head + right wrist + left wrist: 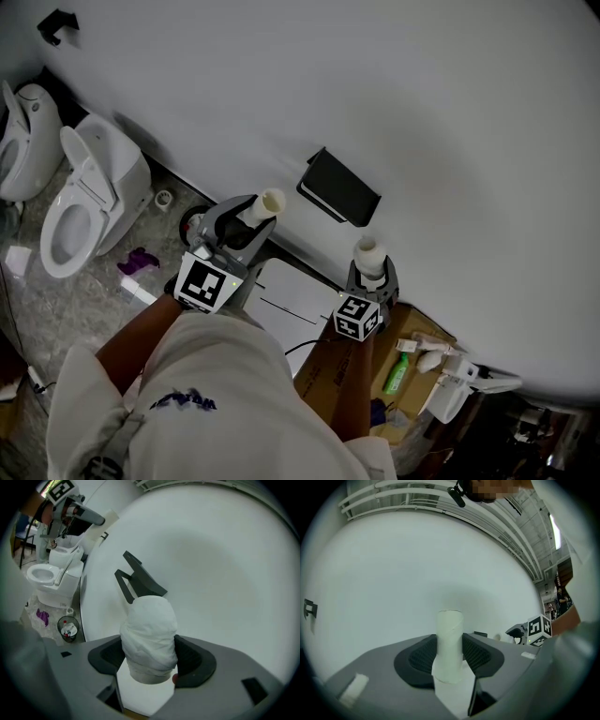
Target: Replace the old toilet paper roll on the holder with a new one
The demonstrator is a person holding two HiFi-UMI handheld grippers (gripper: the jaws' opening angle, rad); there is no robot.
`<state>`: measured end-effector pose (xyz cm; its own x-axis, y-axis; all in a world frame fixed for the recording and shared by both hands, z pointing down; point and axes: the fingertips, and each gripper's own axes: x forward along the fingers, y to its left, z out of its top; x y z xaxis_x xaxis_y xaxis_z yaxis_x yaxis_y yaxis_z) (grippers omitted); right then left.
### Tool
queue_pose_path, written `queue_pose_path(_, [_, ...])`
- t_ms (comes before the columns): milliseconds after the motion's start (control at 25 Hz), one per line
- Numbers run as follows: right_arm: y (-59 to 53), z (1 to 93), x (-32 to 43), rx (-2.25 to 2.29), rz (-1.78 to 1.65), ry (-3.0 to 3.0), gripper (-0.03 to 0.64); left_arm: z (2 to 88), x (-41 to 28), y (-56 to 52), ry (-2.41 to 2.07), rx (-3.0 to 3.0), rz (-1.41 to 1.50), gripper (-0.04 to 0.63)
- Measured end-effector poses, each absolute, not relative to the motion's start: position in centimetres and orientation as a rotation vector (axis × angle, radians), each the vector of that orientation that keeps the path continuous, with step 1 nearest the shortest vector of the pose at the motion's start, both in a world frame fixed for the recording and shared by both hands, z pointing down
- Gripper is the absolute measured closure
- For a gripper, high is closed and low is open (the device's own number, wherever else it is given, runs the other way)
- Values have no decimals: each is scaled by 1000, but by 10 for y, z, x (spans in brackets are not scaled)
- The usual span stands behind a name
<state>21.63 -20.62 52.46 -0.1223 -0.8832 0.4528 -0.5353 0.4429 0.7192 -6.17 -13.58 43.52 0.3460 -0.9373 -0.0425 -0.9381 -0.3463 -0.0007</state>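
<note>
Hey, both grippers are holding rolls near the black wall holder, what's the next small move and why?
Probably ease the right gripper forward to bring its new roll up to the black holder. The holder looks bare, the left gripper grips the old tube off to the side, and the new roll sits just short of the holder.

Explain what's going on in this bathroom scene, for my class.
A person faces a white wall with a gripper in each hand. The left gripper has its jaws on a nearly bare cardboard tube; the right gripper has its on a fuller white roll. The black holder on the wall shows no roll, so the swap seems half done.
</note>
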Motion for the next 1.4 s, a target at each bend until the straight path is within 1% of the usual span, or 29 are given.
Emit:
queue_pose_path(520, [-228,552,211,1051,-630,-1662,302,441,-67,-136,1808,-2555,23,419])
queue_pose_path(800, [-235,561,202,874,-906,-1420,302,442,-72,-137,1821,-2565,17,419])
queue_pose_path(1400, [-245,565,192,866,-919,-1418,302,447,-72,-139,1818,-2574,10,419])
